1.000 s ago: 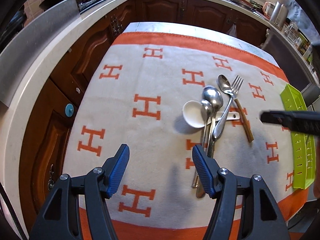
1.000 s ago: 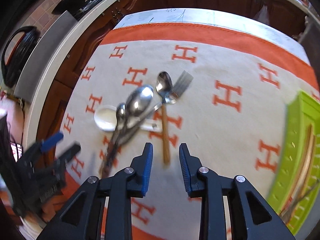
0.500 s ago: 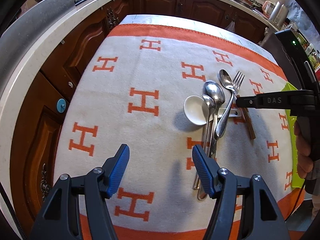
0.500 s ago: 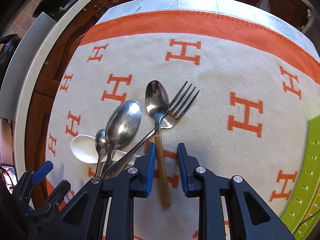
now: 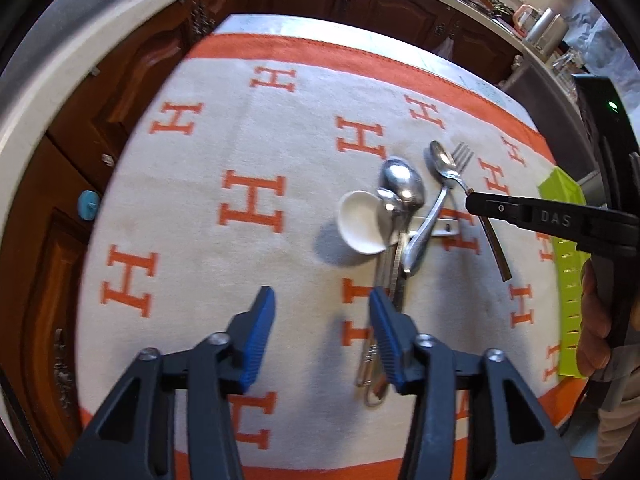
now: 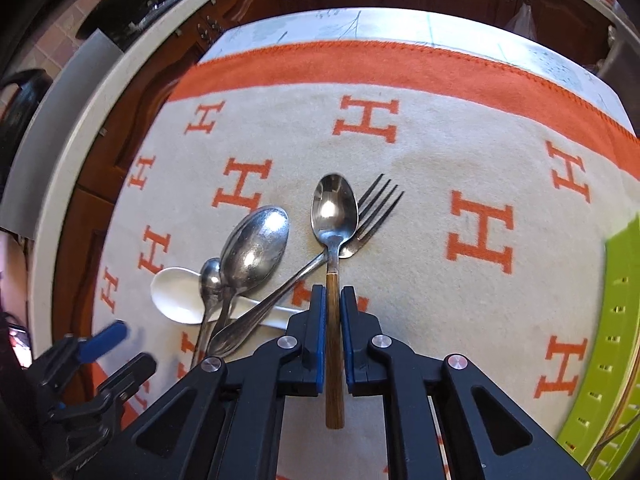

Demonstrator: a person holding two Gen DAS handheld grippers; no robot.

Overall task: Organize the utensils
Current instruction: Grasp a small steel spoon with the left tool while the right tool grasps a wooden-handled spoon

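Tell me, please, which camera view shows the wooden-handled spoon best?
The right wrist view: the wooden-handled spoon lies whole and sharp, its handle between the closing right gripper pads. In the left wrist view it is small, and that gripper hides part of the handle.

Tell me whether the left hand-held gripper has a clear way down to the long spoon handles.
Probably yes. The left hand-held gripper, its jaws closing with nothing between them, hovers beside the spoon handles. Nothing lies over them there; the right hand-held gripper is busy farther off, around the wooden-handled spoon.
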